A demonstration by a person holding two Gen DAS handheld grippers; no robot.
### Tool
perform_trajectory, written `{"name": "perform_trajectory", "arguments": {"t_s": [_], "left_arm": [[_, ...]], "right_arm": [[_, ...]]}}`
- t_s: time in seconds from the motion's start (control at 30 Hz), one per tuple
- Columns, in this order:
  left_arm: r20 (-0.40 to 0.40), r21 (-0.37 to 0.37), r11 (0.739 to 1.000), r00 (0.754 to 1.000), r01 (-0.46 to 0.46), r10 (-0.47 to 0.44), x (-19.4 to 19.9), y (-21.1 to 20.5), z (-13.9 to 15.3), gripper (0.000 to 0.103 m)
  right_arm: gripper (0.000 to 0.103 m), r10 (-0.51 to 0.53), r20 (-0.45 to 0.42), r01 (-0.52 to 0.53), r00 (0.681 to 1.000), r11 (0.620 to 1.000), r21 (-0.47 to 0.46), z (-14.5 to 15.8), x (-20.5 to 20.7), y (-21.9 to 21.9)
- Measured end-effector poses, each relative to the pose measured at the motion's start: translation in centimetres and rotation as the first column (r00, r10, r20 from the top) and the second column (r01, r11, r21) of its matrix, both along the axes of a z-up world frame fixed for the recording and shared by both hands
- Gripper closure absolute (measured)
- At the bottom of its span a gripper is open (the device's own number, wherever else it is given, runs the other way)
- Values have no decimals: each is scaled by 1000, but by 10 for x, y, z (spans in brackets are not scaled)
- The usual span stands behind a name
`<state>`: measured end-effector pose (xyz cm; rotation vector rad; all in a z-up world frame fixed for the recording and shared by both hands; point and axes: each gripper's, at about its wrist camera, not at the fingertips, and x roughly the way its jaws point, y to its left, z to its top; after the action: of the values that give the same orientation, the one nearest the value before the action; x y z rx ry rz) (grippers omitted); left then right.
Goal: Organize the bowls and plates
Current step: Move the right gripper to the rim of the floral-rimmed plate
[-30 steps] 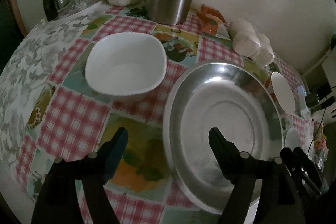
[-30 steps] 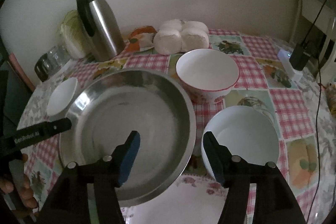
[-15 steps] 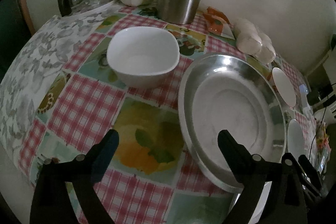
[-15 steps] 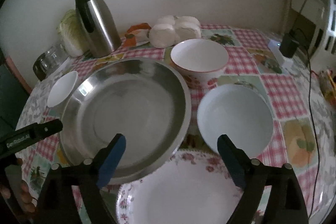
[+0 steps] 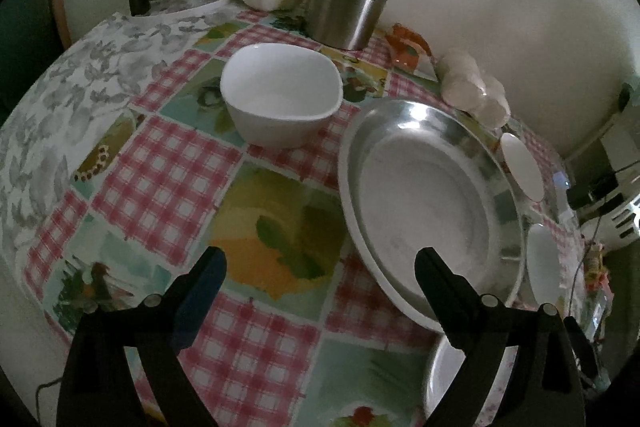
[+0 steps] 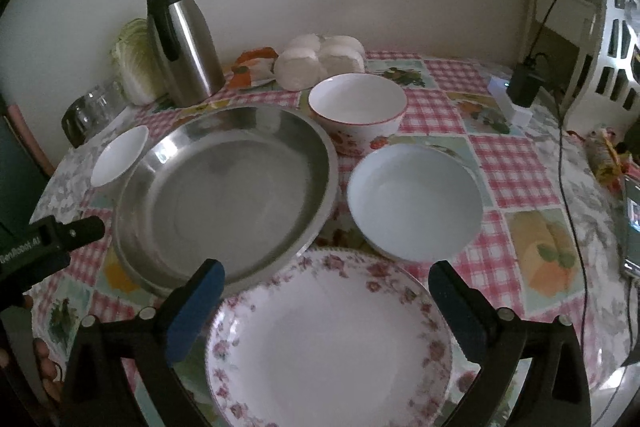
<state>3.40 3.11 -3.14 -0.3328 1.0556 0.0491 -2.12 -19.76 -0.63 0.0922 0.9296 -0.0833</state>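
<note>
We judge that we are between steps: both grippers are free above the table (image 6: pixel 516 155) and no dish is held. The left gripper (image 5: pixel 320 267) stands wide open over bare cloth near the front edge, with nothing between its jaws. The right gripper (image 6: pixel 326 283) is opening at this moment, also with nothing pressed by its pads; the floral plate (image 6: pixel 328 339) lies below and between them.

From largest to smallest, the dishes are these. The steel basin (image 6: pixel 224 195) sits in the middle of the table, and in the left view a pale rim shows under it, so it seems to rest on another plate; we cannot tell which. It is empty. The floral plate is at the front edge, just beside the basin, empty. The pale blue bowl (image 6: pixel 416 203) is to the right of the basin, empty. The red-rimmed bowl (image 6: pixel 358 103) stands behind it, toward the wall, empty. The square white bowl (image 5: pixel 280 95) is at the left side, apart from the basin, empty.

The next move, we think, calls for choosing one bowl, closing on its rim, and nesting it into a bigger dish.
</note>
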Motion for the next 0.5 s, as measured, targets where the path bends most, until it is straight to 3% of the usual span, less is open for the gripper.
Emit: {"name": "perform_trajectory", "arguments": {"t_s": [0.5], "left_arm": [[-4, 7, 988, 988, 151, -151, -26, -50, 7, 8]], "right_arm": [[0, -79, -68, 77, 995, 997, -25, -8, -26, -37]]}}
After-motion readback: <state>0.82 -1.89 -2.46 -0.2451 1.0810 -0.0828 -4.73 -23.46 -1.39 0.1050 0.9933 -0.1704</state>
